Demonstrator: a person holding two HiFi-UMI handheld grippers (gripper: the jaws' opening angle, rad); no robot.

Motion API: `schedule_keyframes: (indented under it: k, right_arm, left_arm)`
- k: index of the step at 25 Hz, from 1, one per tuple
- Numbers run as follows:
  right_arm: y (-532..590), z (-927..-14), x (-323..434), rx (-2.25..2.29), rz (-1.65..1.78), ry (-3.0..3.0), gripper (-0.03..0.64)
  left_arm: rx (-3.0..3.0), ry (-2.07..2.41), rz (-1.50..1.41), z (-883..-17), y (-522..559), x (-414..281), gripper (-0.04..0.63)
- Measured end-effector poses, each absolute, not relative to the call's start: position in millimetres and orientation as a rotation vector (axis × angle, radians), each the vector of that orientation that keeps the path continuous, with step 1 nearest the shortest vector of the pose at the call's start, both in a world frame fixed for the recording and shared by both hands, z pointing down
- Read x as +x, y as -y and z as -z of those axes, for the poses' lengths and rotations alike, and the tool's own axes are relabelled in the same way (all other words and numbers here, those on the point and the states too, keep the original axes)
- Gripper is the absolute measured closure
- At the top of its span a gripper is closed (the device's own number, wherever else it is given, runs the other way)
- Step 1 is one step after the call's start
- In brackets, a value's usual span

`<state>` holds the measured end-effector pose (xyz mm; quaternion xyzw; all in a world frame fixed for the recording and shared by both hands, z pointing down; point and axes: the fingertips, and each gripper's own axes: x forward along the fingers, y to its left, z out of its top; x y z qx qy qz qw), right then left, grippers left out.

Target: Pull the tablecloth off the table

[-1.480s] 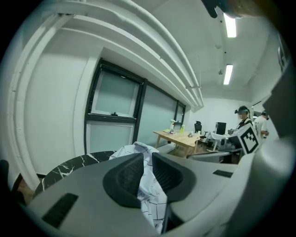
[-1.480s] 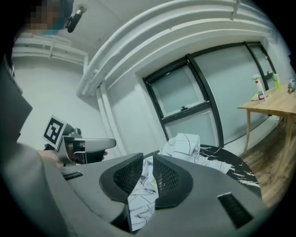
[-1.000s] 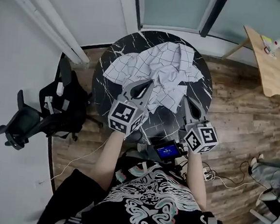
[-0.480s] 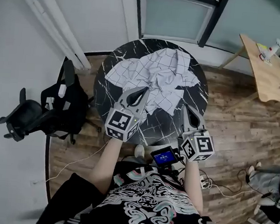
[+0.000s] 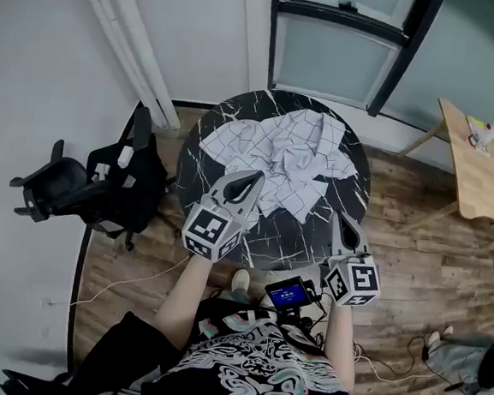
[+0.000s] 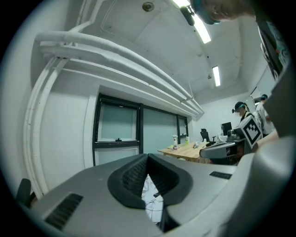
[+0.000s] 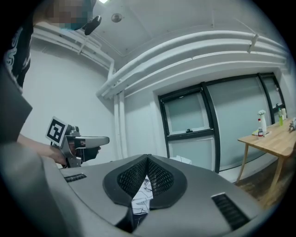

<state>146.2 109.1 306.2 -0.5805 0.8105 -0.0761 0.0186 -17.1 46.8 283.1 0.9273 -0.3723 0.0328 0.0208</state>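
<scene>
A small grey-walled room has a dark-framed window (image 5: 328, 57) along the top of the frame and a wood-plank floor (image 5: 414, 250). At centre stands a round black marble table (image 5: 194, 166). The white, grid-patterned tablecloth (image 5: 289, 153) lies crumpled across its upper middle, with dark rim bare nearly all round.

The bottom edge cuts off the person's body. The left gripper (image 5: 256, 177) reaches over the table's near side, its tip overlapping the cloth's lower edge; contact cannot be judged from above. The right gripper (image 5: 342, 216) hangs at the lower right rim, apart from the cloth.

Both gripper views show the jaws pressed together with nothing pinched, and the cloth is only a sliver seen below the pads. Only the right gripper view shows a spray bottle (image 7: 262, 124) on the wooden table (image 5: 482, 161).

A black office chair (image 5: 80, 191) crowds the table's left side, and open floor lies to its right.
</scene>
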Motion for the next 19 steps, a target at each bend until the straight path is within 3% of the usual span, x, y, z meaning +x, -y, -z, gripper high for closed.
schedule_keyframes:
  k: [7, 19]
  right_arm:
    - [-112.4, -315.1, 162.2, -1.773, 0.288, -2.544, 0.612]
    - [-111.9, -324.1, 173.7, -1.726, 0.368, -2.556, 0.612]
  left_arm:
    - [2.872, 1.241, -0.174, -289.6, -53.2, -20.4, 0.588]
    - [2.774, 1.298, -0.055, -288.5, -57.9, -35.2, 0.588]
